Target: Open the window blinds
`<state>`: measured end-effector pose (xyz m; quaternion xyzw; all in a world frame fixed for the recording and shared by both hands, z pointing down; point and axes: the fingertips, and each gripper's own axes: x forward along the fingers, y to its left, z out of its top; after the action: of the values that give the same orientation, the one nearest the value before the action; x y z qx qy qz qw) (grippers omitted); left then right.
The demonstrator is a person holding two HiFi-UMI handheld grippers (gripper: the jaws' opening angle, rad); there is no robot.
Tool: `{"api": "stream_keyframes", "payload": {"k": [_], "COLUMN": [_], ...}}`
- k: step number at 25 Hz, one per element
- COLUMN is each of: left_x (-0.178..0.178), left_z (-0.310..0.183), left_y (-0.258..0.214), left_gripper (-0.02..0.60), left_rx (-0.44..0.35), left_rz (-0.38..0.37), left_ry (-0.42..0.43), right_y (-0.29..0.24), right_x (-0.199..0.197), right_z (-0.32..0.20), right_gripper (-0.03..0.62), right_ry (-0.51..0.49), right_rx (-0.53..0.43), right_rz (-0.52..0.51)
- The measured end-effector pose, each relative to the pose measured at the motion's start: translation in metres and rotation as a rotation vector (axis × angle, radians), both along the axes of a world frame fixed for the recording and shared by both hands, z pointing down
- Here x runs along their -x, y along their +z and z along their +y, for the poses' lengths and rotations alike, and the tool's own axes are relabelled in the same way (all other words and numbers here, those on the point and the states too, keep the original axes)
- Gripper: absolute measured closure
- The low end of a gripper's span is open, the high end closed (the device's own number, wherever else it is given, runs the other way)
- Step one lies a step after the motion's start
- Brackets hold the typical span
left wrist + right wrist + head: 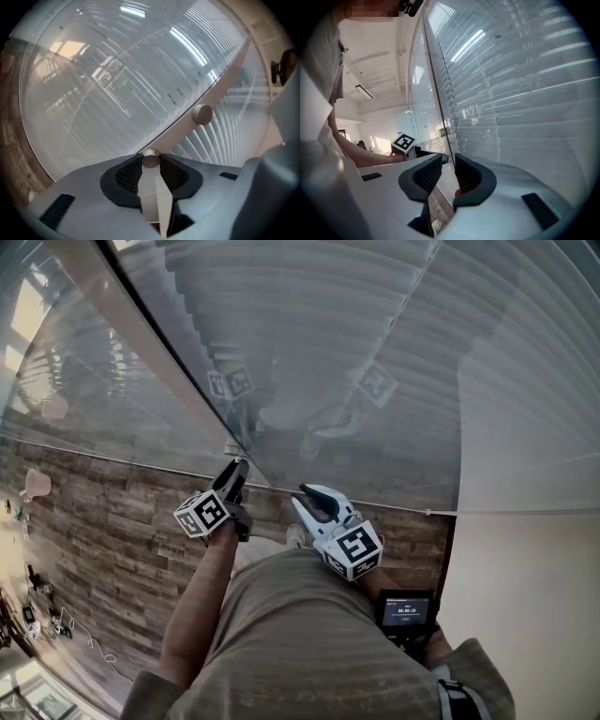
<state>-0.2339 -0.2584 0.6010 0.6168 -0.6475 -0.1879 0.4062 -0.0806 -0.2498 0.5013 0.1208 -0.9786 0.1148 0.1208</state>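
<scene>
Head view: at centre left, the left claw (234, 472) is held at the lower end of the pale frame strip (150, 343) that crosses the glass (84, 399). In the left gripper view it is seen clamped on a pale rod (152, 197), judged to be the tilt control. The twist is best made about the rod's own axis, with the grip kept firm and no sideways pull. 1 further knob (202, 114) on the strip is best left alone. The rod's long axis runs from bottom centre up to the strip. The blinds (375, 352) fill the upper frame behind the glass, with the slats lying level and nearly flat. At centre right, the right claw (314, 498) is held narrowly parted and empty, near the glass.
</scene>
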Motion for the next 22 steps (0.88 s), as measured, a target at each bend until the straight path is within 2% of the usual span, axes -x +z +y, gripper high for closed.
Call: {"api": "stream_keyframes", "payload": {"k": [3, 7, 13, 18, 22], "left_x": [0.0, -0.002, 0.0, 0.002, 0.002], "left_z": [-0.001, -0.003, -0.002, -0.001, -0.001], "left_y": [0.001, -0.005, -0.003, 0.002, 0.006], "left_gripper": [0.448, 0.448, 0.448, 0.448, 0.448], "left_rx": [-0.046, -0.151, -0.188, -0.252, -0.286], "left_rz": [0.15, 0.402, 0.527, 0.725, 0.876], "left_ry": [-0.015, -0.042, -0.055, -0.091, -0.085], "right_y": [0.001, 0.002, 0.002, 0.003, 0.003], "right_x": [0.0, 0.001, 0.003, 0.004, 0.004], "right_z": [-0.002, -0.001, -0.001, -0.001, -0.001], "right_gripper": [0.502, 0.502, 0.502, 0.502, 0.502], "right_ry": [0.0, -0.005, -0.01, -0.013, -0.015], "right_rx": [0.002, 0.004, 0.005, 0.006, 0.006], "right_rz": [0.001, 0.0, 0.002, 0.003, 0.004]}}
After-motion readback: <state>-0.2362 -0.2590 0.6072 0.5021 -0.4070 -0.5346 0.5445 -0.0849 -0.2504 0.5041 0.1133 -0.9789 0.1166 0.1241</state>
